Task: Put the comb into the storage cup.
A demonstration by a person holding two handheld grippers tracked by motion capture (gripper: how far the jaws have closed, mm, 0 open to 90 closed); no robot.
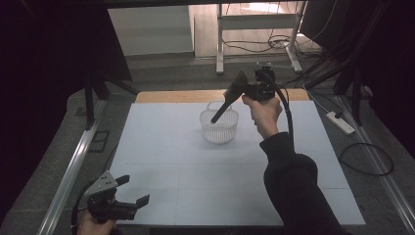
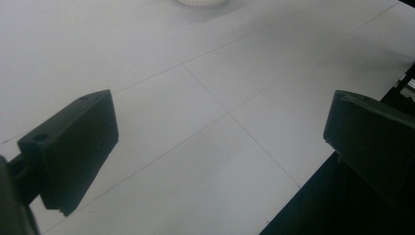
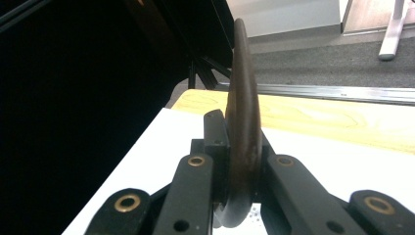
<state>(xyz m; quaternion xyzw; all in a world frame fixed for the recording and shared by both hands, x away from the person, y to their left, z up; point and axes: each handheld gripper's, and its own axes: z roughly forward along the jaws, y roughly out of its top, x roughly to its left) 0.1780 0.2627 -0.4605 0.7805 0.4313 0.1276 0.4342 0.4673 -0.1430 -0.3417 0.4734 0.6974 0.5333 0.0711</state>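
- A dark wooden spatula (image 1: 229, 97) is held above the clear basket (image 1: 219, 126), which stands toward the far middle of the white surface (image 1: 161, 161). The blade end is pinched up by the right gripper (image 1: 243, 89), and the black handle slants down toward the basket's mouth.
- The spatula's long axis runs from the fingers down and away to the basket's near-left rim; the handle tip appears to hang just over or inside the opening, but contact with the rim cannot be told.
- The right gripper's fingers are pressed together on the blade (image 3: 241, 122), one on each flat side.
- The right hand (image 1: 264, 113) is much the nearer to the basket; the left gripper (image 1: 128, 193) rests well apart from it, at the near-left corner of the surface, with its fingers (image 2: 73, 147) spread and nothing between them.
- The high view gives the slant of the handle over the basket; the right gripper view gives the edge-on blade clamped between the fingers, with the wooden strip (image 3: 342, 117) beyond the surface.
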